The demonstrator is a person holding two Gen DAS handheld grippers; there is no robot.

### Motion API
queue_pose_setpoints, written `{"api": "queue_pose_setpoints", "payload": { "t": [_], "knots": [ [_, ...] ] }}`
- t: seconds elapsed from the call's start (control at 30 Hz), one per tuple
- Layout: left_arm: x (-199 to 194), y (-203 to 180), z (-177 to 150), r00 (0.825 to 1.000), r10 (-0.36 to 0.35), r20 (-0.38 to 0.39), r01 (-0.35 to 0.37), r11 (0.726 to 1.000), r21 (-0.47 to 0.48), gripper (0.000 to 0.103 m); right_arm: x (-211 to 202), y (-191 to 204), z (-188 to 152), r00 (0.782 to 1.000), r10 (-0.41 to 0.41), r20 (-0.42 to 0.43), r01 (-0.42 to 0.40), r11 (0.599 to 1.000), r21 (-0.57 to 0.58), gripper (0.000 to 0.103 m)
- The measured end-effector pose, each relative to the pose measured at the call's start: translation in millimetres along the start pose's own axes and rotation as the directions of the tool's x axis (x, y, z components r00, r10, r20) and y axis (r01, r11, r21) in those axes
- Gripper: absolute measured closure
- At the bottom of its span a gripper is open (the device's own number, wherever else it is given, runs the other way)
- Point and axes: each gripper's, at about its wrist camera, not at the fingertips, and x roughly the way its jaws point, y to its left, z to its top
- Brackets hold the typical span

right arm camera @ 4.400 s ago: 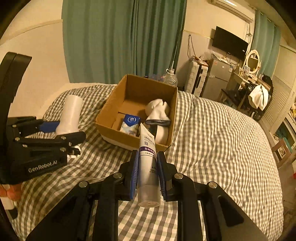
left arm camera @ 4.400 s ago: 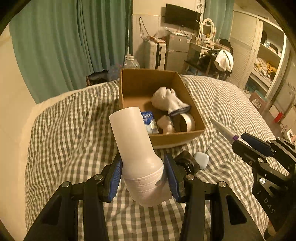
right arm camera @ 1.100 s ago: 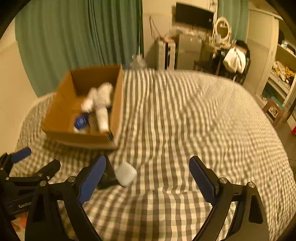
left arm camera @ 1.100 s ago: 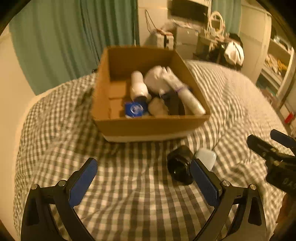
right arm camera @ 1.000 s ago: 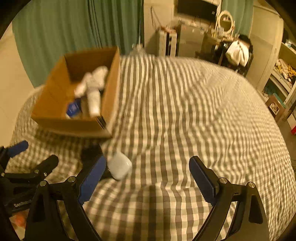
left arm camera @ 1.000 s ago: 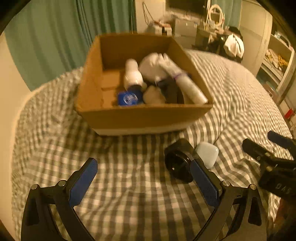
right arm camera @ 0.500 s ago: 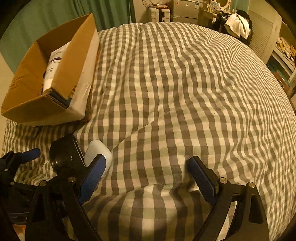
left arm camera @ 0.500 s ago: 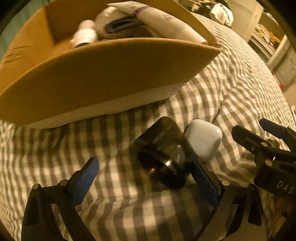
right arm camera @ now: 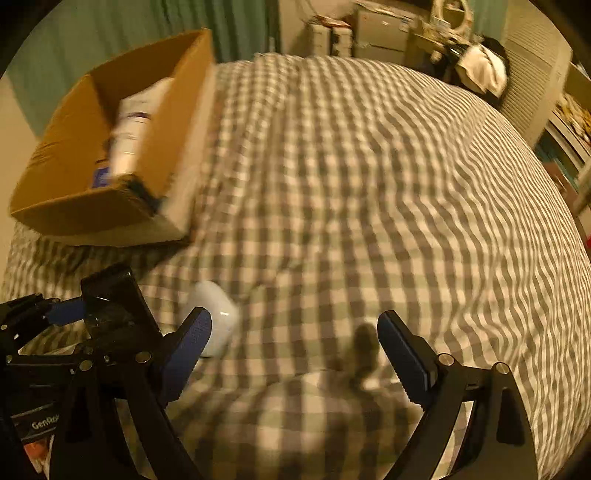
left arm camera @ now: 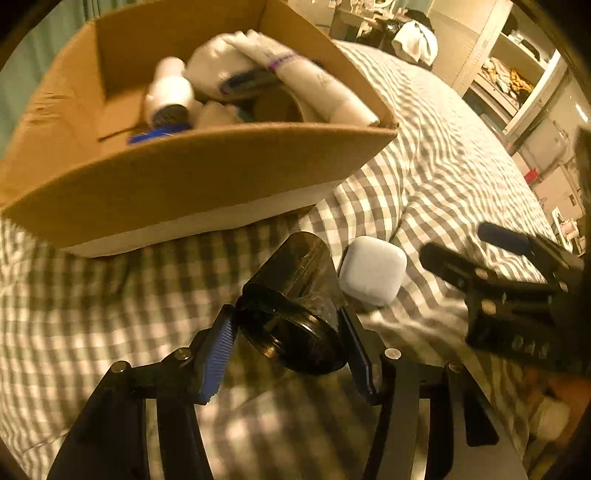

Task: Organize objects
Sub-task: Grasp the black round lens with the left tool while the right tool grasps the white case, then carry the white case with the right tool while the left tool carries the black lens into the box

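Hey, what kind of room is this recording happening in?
Most likely a lived-in bedroom: a bed under a grey checked cover, green curtains behind it, and an open shelving unit off to one side.

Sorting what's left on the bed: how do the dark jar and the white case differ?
The dark jar is smoky, see-through and tipped on its side; the white case is opaque, rounded and smaller. The left gripper has just been closing around the jar; nothing grips the case. Both lie on the checked bedspread.
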Motion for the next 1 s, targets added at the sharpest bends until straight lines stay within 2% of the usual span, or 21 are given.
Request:
{"api": "queue_pose_setpoints", "payload": {
  "t": [0.1,0.17,0.3,0.33,0.4,0.5,0.63,0.7,0.8,1.0],
  "knots": [
    [-18,11,-8,0.999,0.034,0.031,-0.033,0.999,-0.015,0.046,-2,10,5,1.0,0.026,-0.001,-0.026,0.999,-0.021,0.011],
    [-25,18,-13,0.995,0.094,0.045,-0.094,0.995,-0.016,0.046,3,20,10,0.999,0.05,-0.016,-0.05,0.997,-0.051,0.011],
    [-30,41,-10,0.988,0.147,0.052,-0.145,0.988,-0.045,0.046,25,42,10,0.991,0.109,-0.078,-0.117,0.987,-0.113,0.012],
    [-33,44,-10,0.984,0.169,0.059,-0.166,0.985,-0.046,0.046,31,45,9,0.989,0.111,-0.093,-0.122,0.985,-0.124,0.015],
    [-38,48,-8,0.978,0.195,0.077,-0.193,0.981,-0.035,0.046,42,51,3,0.986,0.1,-0.133,-0.119,0.983,-0.142,0.036],
    [-42,43,-9,0.972,0.213,0.103,-0.212,0.977,-0.019,0.046,43,50,1,0.986,0.096,-0.134,-0.114,0.984,-0.135,0.053],
    [-55,40,-13,0.961,0.239,0.139,-0.242,0.97,0.001,0.046,38,53,-1,0.99,0.081,-0.119,-0.098,0.984,-0.15,0.056],
    [-58,40,-14,0.961,0.237,0.143,-0.24,0.971,0.0,0.046,31,60,-5,0.994,0.054,-0.098,-0.071,0.982,-0.176,0.065],
    [-65,40,-18,0.959,0.24,0.152,-0.242,0.97,-0.006,0.046,19,64,-6,0.998,0.028,-0.062,-0.04,0.978,-0.203,0.072],
    [-89,42,-27,0.947,0.254,0.195,-0.257,0.966,-0.011,0.046,-13,65,-5,1.0,-0.01,0.02,0.014,0.977,-0.212,0.077]
  ]
}}
